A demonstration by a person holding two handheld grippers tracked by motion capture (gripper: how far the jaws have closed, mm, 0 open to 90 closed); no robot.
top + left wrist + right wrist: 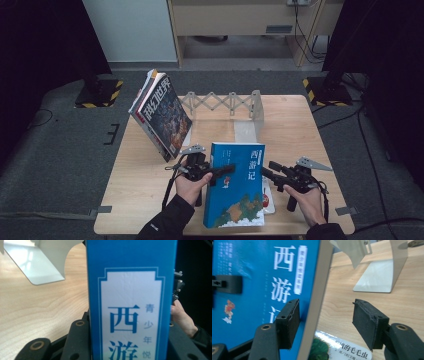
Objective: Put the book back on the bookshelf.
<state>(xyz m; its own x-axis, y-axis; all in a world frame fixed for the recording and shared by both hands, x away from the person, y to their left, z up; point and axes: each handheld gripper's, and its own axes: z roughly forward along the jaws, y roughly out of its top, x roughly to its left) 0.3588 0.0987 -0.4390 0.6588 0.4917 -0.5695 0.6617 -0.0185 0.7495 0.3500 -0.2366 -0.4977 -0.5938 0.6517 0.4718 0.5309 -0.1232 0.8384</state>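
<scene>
High view: fixed above the person's side, facing forward and down over the whole light wooden table (pixel 135 175). Left gripper view: very close, looking along its jaws straight at the spine of the blue paperback book with white Chinese title (pixel 131 302). Right gripper view: close and low, facing that book's cover (pixel 262 277). All three share the book, tabletop and white metal expanding bookend rack (pixel 227 104).
</scene>
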